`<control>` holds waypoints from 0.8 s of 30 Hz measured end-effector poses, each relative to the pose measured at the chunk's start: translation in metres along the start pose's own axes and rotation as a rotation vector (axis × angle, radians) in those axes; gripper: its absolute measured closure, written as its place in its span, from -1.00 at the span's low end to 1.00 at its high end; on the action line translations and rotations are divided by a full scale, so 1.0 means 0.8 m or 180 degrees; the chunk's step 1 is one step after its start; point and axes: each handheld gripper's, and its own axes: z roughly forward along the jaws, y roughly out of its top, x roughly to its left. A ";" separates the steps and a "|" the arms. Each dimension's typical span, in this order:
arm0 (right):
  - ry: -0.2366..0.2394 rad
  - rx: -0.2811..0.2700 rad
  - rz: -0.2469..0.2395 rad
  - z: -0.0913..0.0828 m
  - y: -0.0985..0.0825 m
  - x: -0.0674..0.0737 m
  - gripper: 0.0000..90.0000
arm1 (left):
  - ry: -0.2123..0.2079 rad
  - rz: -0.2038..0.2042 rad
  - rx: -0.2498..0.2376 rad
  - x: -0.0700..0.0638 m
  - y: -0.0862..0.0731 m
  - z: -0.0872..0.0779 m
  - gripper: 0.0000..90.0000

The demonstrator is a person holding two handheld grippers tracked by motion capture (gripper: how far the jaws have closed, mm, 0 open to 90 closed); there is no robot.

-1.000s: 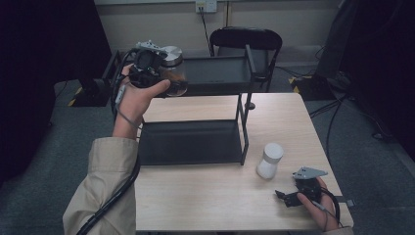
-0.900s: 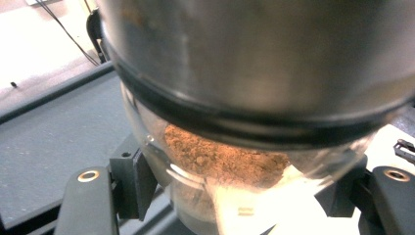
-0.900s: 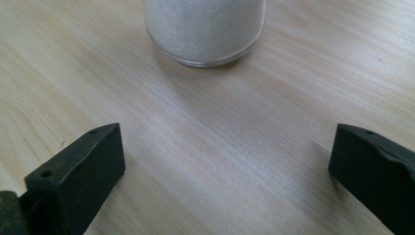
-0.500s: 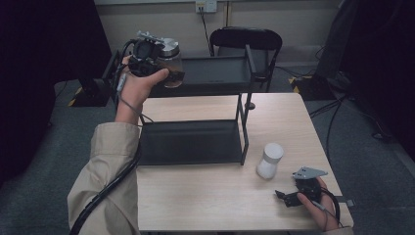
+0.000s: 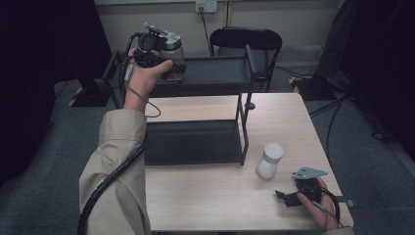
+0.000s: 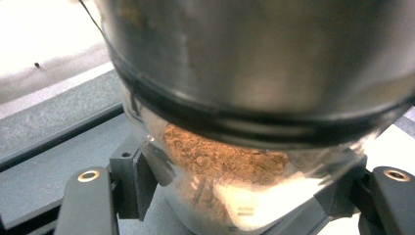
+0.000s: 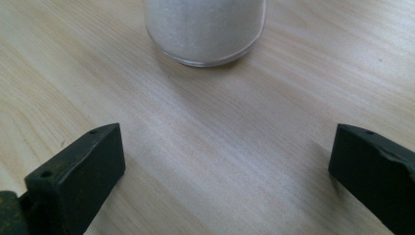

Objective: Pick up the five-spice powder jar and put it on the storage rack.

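The left gripper (image 5: 169, 58) squeezed the brown jar (image 5: 174, 55), lifted up by the rack's (image 5: 215, 73) top shelf, likely to set it there; the right gripper (image 5: 288, 196) waited wide open near the white jar (image 5: 270, 160).

Open tabletop up front, shelf rack blocking the left and middle

The black rack (image 5: 195, 142) covers the table's (image 5: 220, 205) left and centre; its upright post (image 5: 243, 127) stands just beside the white jar (image 5: 269, 160), leaving a narrow gap. Bare wood lies between that jar and the right gripper (image 5: 284, 197), whose jaws stand wide apart. The upper shelf (image 5: 215, 73) is bare right of the left gripper (image 5: 169, 66) and its clamped spice jar (image 6: 235, 147).
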 end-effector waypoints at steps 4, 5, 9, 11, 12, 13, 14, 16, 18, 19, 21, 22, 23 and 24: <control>0.0000 0.0000 0.0000 0.000 0.000 0.000 -1.00 | -0.0003 -0.0029 0.0030 0.004 0.001 0.009 -0.33; 0.0001 0.0000 0.0000 0.000 0.000 0.000 -1.00 | -0.0001 -0.0046 0.0044 0.004 0.001 0.010 -0.33; 0.0000 0.0000 0.0000 0.000 0.000 0.000 -1.00 | 0.0030 -0.0086 0.0025 0.003 -0.003 0.014 -0.33; 0.0000 0.0000 0.0000 0.000 0.000 0.000 -1.00 | 0.0030 -0.0086 0.0021 0.003 -0.004 0.014 -0.33; 0.0000 0.0000 0.0000 0.000 0.000 0.000 -1.00 | 0.0051 -0.0095 0.0020 0.002 -0.004 0.013 -0.33; 0.0000 0.0000 0.0000 0.000 0.000 0.000 -1.00 | 0.0055 -0.0076 0.0023 0.002 -0.004 0.013 -0.33; 0.0000 0.0000 0.0000 0.000 0.000 0.000 -1.00 | 0.0054 -0.0069 0.0018 0.002 -0.005 0.013 -0.33; 0.0000 0.0000 0.0000 0.000 0.000 0.000 -1.00 | 0.0075 -0.0060 -0.0001 0.001 -0.008 0.013 -0.33; 0.0000 0.0000 0.0000 0.000 0.000 0.000 -1.00 | 0.0092 -0.0043 -0.0015 -0.001 -0.009 0.014 -0.33; 0.0000 0.0000 0.0000 0.000 0.000 0.000 -1.00 | 0.0095 -0.0042 -0.0014 -0.001 -0.009 0.014 -0.33; 0.0000 0.0000 0.0000 0.000 0.000 0.000 -1.00 | 0.0103 -0.0048 -0.0017 -0.002 -0.010 0.013 -0.33; 0.0000 0.0000 0.0000 0.000 0.000 0.000 -1.00 | 0.0105 -0.0045 -0.0017 -0.002 -0.010 0.013 -0.33; 0.0000 0.0000 0.0000 0.000 0.000 0.000 -1.00 | 0.0101 -0.0045 -0.0022 -0.002 -0.010 0.013 -0.33; 0.0000 0.0000 0.0000 0.000 0.000 0.000 -1.00 | 0.0099 -0.0053 -0.0023 -0.001 -0.011 0.013 -0.33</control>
